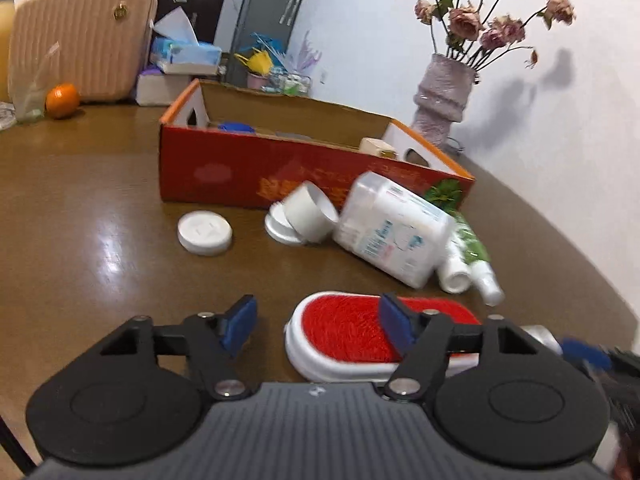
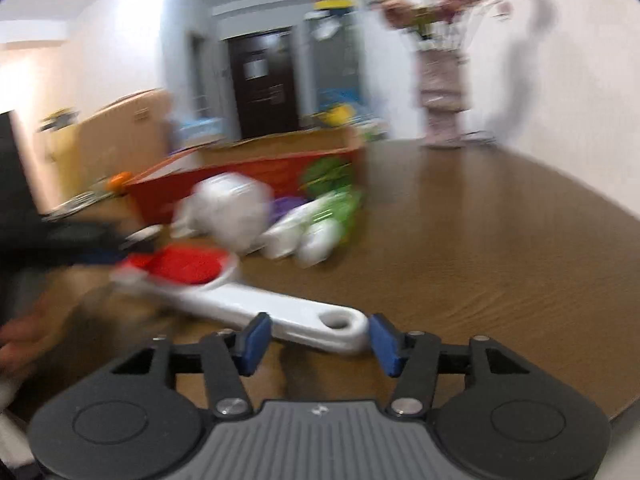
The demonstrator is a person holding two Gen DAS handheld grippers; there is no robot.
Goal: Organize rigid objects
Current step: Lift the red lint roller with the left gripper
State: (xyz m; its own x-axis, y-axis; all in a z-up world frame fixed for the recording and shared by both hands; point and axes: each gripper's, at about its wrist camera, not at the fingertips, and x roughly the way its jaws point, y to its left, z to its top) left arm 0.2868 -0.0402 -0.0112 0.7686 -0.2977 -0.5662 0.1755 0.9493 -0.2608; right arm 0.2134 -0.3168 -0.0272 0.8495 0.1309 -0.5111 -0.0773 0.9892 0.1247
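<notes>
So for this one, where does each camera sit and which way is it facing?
Left wrist: on the left gripper, angled down over the table at the red brush, white containers and red box; its open fingers show.
Right wrist: on the right gripper, facing the brush handle; open fingers, plus a hand at left.
Shared: brush, box, vase.

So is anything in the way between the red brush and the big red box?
Yes. The white container, the white jar and the green-labelled bottles lie on the table between the red brush and the red box.
</notes>
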